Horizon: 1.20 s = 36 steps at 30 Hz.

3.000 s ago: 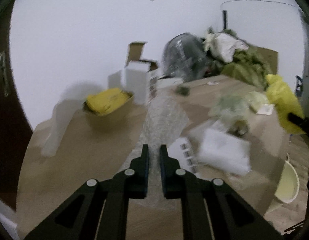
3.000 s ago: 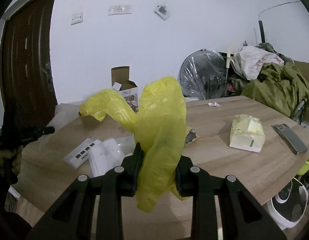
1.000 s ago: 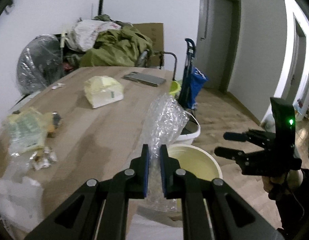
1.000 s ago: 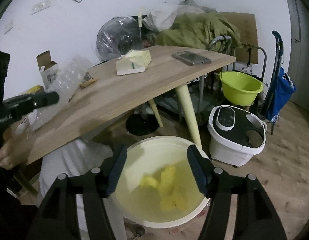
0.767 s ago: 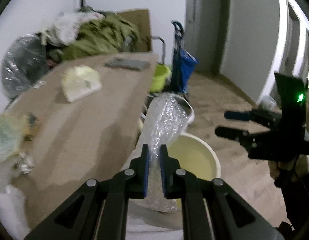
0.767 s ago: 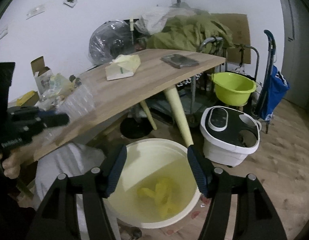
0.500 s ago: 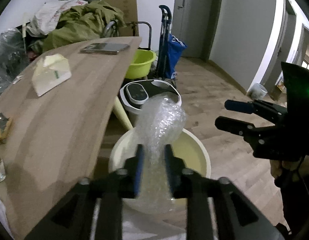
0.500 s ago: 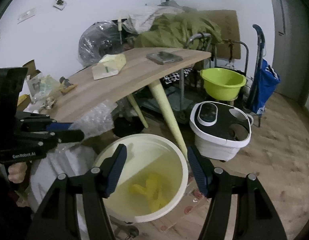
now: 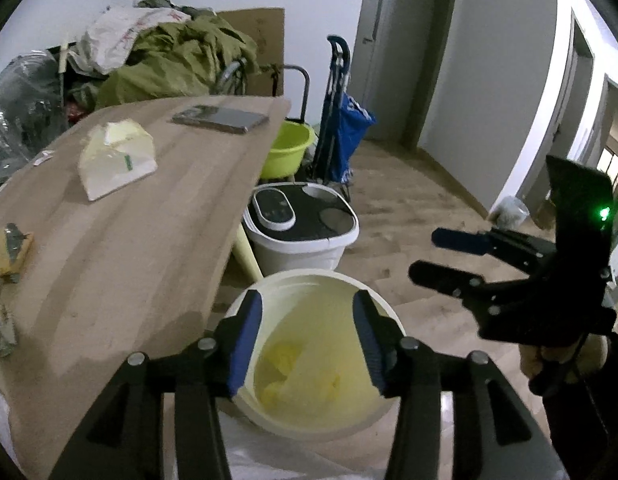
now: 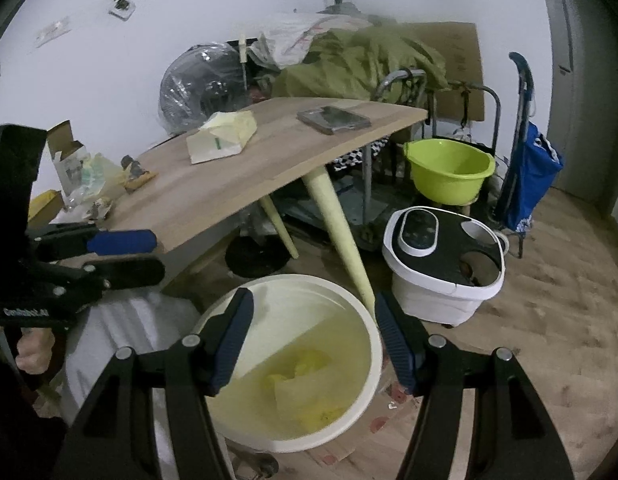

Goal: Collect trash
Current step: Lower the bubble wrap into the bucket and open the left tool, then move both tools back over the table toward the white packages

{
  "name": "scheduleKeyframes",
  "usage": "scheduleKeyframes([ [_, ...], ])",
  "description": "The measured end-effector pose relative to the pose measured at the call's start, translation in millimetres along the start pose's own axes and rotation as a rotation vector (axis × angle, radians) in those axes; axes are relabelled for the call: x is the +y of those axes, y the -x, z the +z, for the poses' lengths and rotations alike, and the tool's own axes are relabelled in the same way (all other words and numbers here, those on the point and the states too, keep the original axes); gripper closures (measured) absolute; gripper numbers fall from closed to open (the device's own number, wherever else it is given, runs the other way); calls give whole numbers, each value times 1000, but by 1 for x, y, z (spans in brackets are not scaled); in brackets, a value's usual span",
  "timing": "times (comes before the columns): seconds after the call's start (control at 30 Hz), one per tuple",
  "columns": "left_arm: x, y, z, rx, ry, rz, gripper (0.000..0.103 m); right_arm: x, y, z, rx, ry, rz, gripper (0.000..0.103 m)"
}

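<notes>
A cream bucket [image 9: 309, 278] stands on the floor beside the table. Inside it lie a crumpled yellow bag [image 9: 281, 354] and a clear bubble wrap sheet [image 10: 297, 394]. My left gripper [image 9: 307, 340] hovers over the bucket; its jaws are opening and nothing is between them. My right gripper [image 10: 315, 340] also hangs above the bucket [image 10: 289, 280], open and empty. Each gripper shows in the other's view: the right gripper [image 9: 429, 254] at the right, the left gripper [image 10: 153, 256] at the left. Loose wrappers [image 10: 137, 172] lie on the wooden table [image 10: 229, 184].
On the table [image 9: 129, 220] are a tissue pack [image 9: 117, 160] and a dark flat device [image 9: 219, 118]. A white and black tub [image 10: 441, 260], a green basin [image 10: 449, 168] and a blue trolley bag [image 10: 537, 172] stand on the floor behind the bucket.
My left gripper swung from the table to over the bucket, opened, and the bubble wrap fell into the bucket. The right gripper stayed open above the bucket.
</notes>
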<state>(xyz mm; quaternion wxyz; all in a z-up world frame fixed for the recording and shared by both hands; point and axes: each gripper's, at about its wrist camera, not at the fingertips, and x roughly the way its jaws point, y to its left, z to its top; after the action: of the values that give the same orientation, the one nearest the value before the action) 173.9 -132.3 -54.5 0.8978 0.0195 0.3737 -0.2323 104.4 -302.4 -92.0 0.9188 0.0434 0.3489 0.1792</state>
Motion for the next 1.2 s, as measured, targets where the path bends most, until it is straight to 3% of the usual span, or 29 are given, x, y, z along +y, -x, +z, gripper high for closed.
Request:
scheduleKeyframes([
  [0.63, 50, 83, -21, -139, 119, 74, 54, 79, -14, 36, -24, 139, 97, 42],
  [1.2, 104, 148, -67, -195, 267, 244, 54, 170, -41, 63, -23, 294, 257, 42],
])
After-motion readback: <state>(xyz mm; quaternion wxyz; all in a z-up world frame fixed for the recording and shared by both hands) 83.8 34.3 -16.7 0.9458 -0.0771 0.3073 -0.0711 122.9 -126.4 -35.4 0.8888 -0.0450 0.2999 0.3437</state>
